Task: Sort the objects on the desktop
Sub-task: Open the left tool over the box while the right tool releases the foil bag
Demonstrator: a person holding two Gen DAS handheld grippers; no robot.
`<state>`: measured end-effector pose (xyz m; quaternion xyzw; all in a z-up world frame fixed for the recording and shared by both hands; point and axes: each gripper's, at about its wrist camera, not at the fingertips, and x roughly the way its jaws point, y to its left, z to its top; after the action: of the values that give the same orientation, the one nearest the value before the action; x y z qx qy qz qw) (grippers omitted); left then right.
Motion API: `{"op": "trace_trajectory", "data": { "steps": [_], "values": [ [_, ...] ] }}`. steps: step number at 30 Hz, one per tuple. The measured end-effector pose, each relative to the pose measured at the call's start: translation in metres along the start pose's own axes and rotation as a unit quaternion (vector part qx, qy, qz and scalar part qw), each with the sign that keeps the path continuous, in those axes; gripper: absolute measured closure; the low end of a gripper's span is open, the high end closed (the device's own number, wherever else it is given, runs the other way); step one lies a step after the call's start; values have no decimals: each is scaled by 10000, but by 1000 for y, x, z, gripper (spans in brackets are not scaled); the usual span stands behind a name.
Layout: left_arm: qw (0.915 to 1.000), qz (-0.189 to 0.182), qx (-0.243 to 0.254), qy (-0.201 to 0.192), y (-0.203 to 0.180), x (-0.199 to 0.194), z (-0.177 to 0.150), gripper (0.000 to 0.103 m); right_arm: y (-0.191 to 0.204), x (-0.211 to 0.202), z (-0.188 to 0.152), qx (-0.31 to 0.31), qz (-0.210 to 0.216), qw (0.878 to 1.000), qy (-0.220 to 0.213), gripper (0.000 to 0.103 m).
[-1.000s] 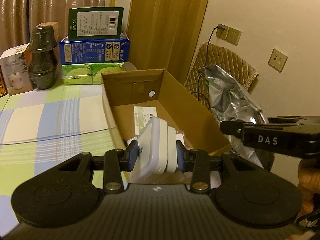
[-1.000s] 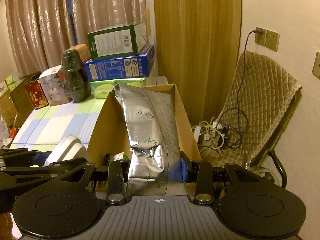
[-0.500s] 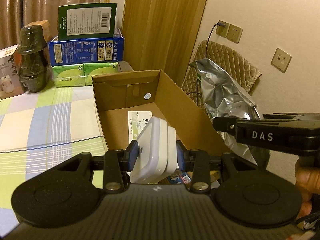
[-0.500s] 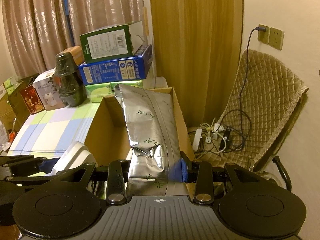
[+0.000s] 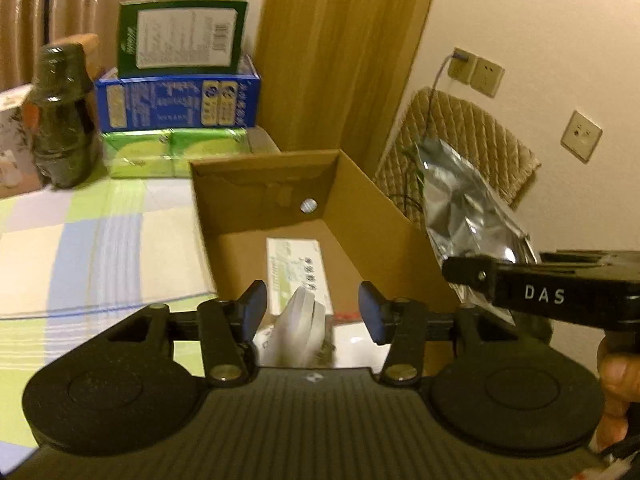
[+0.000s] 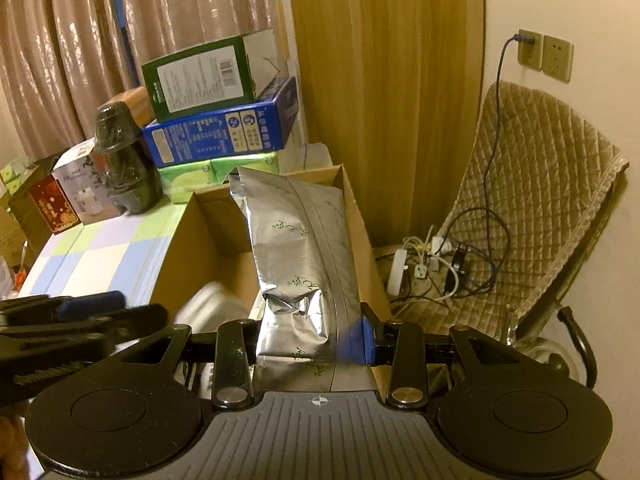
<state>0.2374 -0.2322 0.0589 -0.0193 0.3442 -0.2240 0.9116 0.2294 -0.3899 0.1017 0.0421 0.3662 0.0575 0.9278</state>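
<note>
Two grippers hang over one cardboard box [image 5: 372,216], side by side. The left gripper [image 5: 312,308] has its blue-padded fingers [image 5: 254,304] spread wide and grips nothing — between and below them a white device [image 5: 300,324], blurred, lies tilted inside the box, clear of both pads. Just ahead of it on the box floor is a pale printed card [image 5: 294,268], and more items lie under the gripper's nose, too blurred to name.

To the right of that tool, the right gripper [image 6: 312,340] is clamped on a silver foil pouch [image 6: 292,248], its pads pressed against the pouch's lower part. The pouch stands nearly upright, rising forward from the fingers, its top edge level with the box's far wall [image 6: 316,174]; its lower end drops out of sight behind the gripper body. In the right wrist view the white device shows as a pale smear [image 6: 208,304] low and left of the pouch, inside the box, with the left tool [image 6: 68,316] further left.

Beyond the box, on a checked tablecloth [image 5: 80,232], a green carton [image 5: 180,36] sits on a blue carton [image 5: 176,100] atop light-green packs [image 5: 172,152]; a dark bottle [image 5: 60,116] stands left of them. Right of the pouch is a quilted chair [image 6: 536,208] with a tangle of cables [image 6: 448,264].
</note>
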Motion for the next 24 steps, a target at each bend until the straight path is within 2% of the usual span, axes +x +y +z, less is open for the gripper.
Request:
{"op": "trace_trajectory", "data": {
  "steps": [8, 11, 13, 14, 16, 17, 20, 24],
  "values": [
    [9993, 194, -329, -39, 30, -15, -12, 58, 16, 23, 11, 73, 202, 9998, 4, 67],
    [9989, 257, -383, -38, 36, -19, -16, 57, 17, 32, 23, 201, 402, 9988, -213, 65],
    [9987, 294, -415, -50, 40, -22, -17, 53, 15, 35, 32, 261, 467, 9981, -310, 44],
    [9986, 317, -428, -63, 42, -23, -17, 51, 15, 32, 35, 286, 435, 9979, -396, 30],
    [9983, 371, -453, -71, 45, -26, -18, 42, 15, 22, 38, 204, 427, 9972, -580, 27],
    [9982, 376, -459, -90, 46, -28, -18, 41, 15, 19, 39, 165, 404, 9973, -596, 26],
    [9979, 409, -490, -135, 48, -34, -22, 33, 14, 10, 30, 135, 347, 9977, -562, 20],
    [9969, 472, -594, -197, 49, -42, -27, 16, 10, -4, 9, 146, 212, 9986, -457, 14]
  ]
}}
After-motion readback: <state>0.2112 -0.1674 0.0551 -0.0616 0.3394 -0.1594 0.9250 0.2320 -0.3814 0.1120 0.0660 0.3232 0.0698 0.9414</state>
